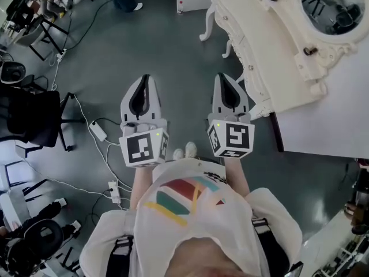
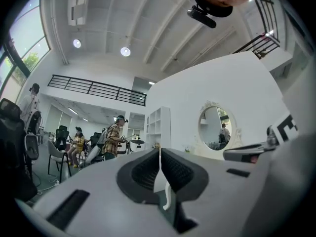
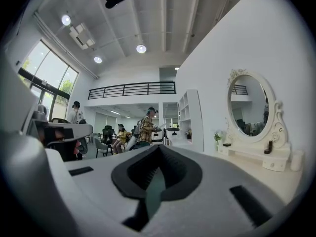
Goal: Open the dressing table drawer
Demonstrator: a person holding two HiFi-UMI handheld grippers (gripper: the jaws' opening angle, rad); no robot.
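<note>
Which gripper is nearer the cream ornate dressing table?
Right. The right gripper hangs just beside the cream ornate dressing table; the left gripper is farther away, over grey floor.

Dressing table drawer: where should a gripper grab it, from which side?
What looks like a small knob on the front edge of the dressing table, approached level from the side where the right gripper is: that front faces it. That gripper is shut; open first.
</note>
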